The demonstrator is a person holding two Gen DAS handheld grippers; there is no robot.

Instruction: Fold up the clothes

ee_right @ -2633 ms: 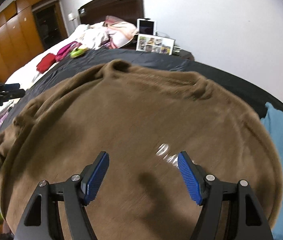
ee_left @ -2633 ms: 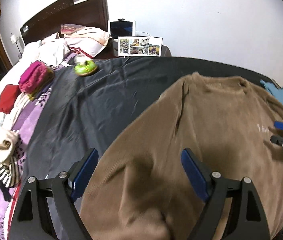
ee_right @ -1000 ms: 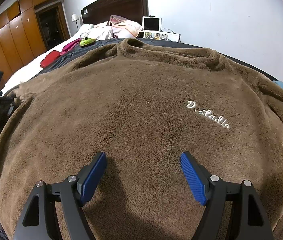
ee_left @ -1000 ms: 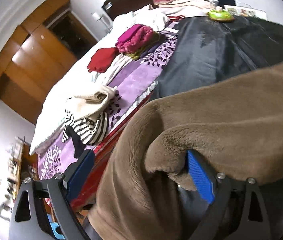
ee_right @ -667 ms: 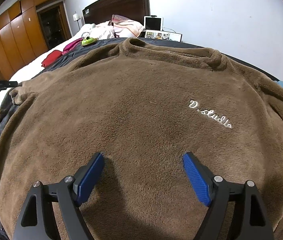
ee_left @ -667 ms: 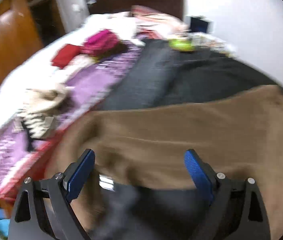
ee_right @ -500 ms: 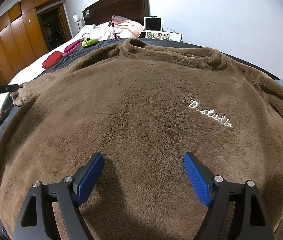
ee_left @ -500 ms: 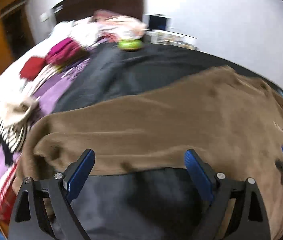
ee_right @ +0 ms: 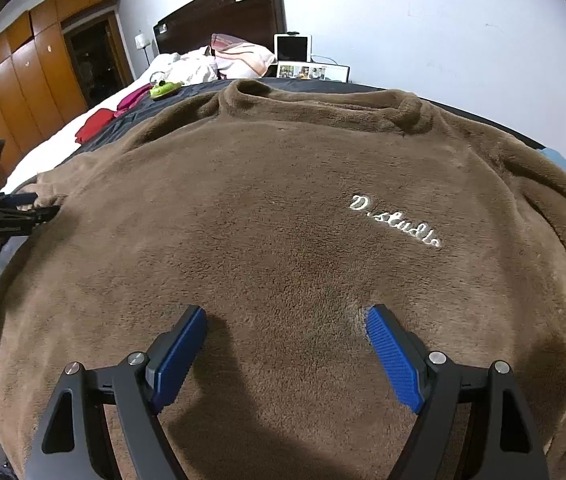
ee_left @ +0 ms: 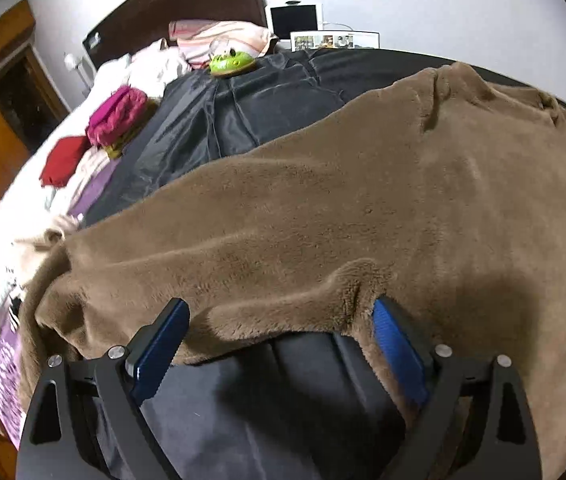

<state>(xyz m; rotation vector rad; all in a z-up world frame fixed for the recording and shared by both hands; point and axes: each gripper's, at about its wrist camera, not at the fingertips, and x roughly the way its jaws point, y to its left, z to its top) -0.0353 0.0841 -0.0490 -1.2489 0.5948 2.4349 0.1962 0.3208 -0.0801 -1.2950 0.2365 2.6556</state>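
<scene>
A brown fleece sweater [ee_right: 283, 208] lies spread front-up on a dark sheet [ee_left: 251, 104] covering the bed, neckline away from both claws. No container is in use. The pile is thick and plush; a sleeve edge [ee_left: 243, 320] rises in a fold just ahead of the left gripper [ee_left: 279, 340], whose blue pads [ee_left: 159, 344] stand wide apart with the fleece hem between them, the right-hand pad partly under the fabric; nothing is clamped. The right gripper [ee_right: 287, 344] rests on the sweater's lower front with jaws spread wide, holding nothing. White embroidered script [ee_right: 395, 220] ahead and to the right of that claw reads "D.studio". Folded red and pink garments [ee_left: 95, 136] lie far left of the left claw; a green toy [ee_left: 231, 62] sits far ahead.
</scene>
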